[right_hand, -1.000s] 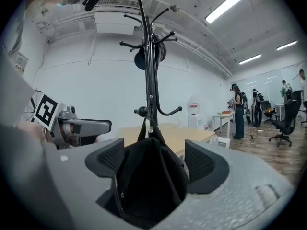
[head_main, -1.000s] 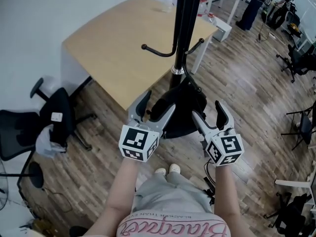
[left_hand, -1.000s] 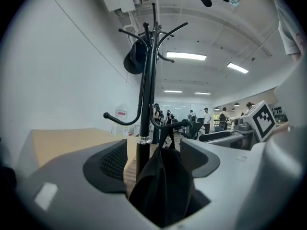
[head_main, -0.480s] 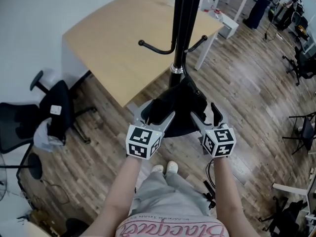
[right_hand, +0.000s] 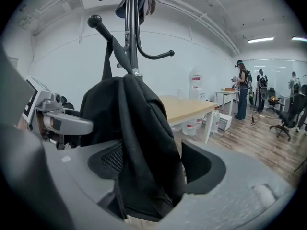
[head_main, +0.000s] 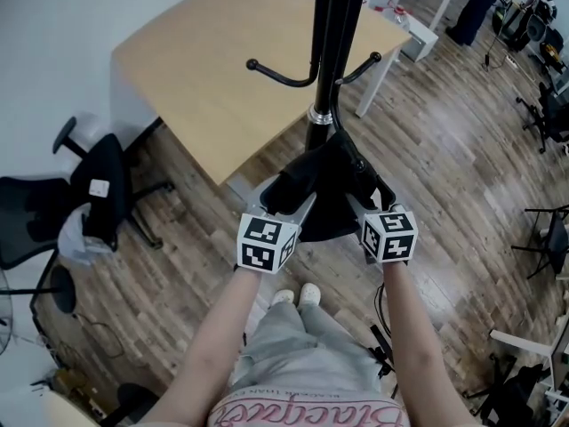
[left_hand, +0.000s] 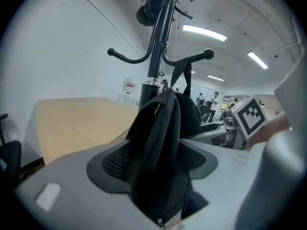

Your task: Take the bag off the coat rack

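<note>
no legible text, pink shirt [head_main: 307,412] script unreadable

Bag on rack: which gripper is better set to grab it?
Left, probably. Both have just been closing around the bag; it sits centred in the left gripper, while the right gripper shows a gap at one pad.

Wearing a pink top [head_main: 307,414] lettered in pale looping script, light grey bottoms [head_main: 298,350] and white shoes [head_main: 298,297], with forearms [head_main: 218,327] left uncovered by any sleeve. Bearing a left gripper [head_main: 286,194] and a right gripper [head_main: 367,197], each showing pale grey moulded jaws, black pads [left_hand: 112,163] faced with fine mesh, and a white cube [head_main: 267,244] printed with black square markers.
</note>
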{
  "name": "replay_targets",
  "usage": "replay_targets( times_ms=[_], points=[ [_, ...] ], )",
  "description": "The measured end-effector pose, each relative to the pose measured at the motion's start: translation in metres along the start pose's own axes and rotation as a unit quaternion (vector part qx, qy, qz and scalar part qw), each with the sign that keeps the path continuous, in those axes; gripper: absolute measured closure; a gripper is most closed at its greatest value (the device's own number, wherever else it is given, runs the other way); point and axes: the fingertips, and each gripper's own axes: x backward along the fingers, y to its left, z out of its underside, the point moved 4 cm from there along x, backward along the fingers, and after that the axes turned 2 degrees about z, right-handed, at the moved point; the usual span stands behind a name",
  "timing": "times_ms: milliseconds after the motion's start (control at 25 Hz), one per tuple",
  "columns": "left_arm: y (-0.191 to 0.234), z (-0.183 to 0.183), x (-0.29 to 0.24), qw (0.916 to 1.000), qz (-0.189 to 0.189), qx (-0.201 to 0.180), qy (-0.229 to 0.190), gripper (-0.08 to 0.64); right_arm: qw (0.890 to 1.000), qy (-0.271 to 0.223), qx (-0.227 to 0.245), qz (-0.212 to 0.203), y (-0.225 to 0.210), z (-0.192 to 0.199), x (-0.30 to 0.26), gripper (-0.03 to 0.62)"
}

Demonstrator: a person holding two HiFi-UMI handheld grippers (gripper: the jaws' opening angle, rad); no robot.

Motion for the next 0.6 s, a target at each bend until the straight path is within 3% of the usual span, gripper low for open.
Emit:
replay_targets(
  times_ms=[440, 600],
  points=[
    [0.004, 0.023, -0.032, 0.9992, 0.002, -0.004, 0.04, 0.288, 0.999, 0.042, 0.008, -0.023, -0.011, 0.022, -0.04, 0.241],
    [0.009, 0.027, -0.037, 0.9989, 0.001, 0.002, 0.046, 0.287, 0.999, 0.038, 0.015, -0.027, -0.009, 0.022, -0.048, 0.275]
  ],
)
